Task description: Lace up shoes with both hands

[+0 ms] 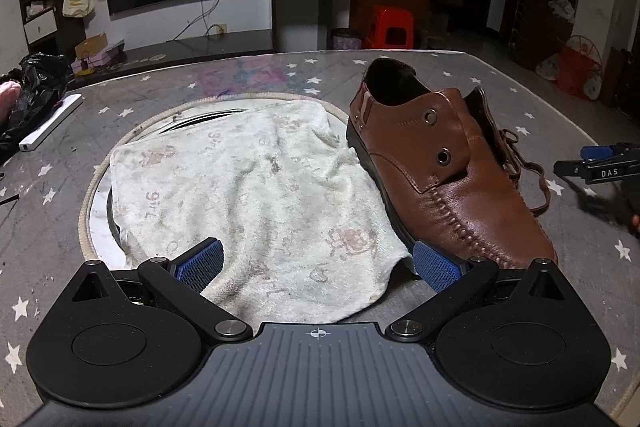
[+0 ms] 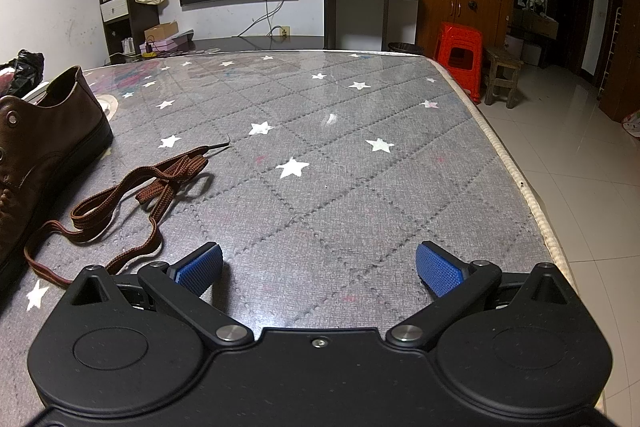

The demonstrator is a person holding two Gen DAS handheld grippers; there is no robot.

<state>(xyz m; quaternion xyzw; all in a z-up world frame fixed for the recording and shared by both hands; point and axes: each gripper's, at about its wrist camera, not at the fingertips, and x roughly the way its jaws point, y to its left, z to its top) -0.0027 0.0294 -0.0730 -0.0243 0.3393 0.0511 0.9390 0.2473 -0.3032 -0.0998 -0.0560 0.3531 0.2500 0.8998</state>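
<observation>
A brown leather shoe (image 1: 440, 155) lies on the grey star-patterned table, toe toward me, its metal eyelets (image 1: 431, 116) unlaced. It also shows at the left edge of the right wrist view (image 2: 44, 143). A brown flat lace (image 2: 132, 199) lies in loose loops on the table to the shoe's right, also seen behind the shoe (image 1: 520, 155). My left gripper (image 1: 318, 263) is open and empty above a white towel, its right pad beside the shoe's toe. My right gripper (image 2: 320, 265) is open and empty over bare table, right of the lace; it shows at the far right in the left wrist view (image 1: 600, 169).
A stained white towel (image 1: 248, 199) covers a round metal plate (image 1: 100, 203) left of the shoe. A white bar (image 1: 50, 123) and a black bag (image 1: 36, 83) lie at the far left. The table's right edge (image 2: 520, 179) drops to a tiled floor with a red stool (image 2: 458, 45).
</observation>
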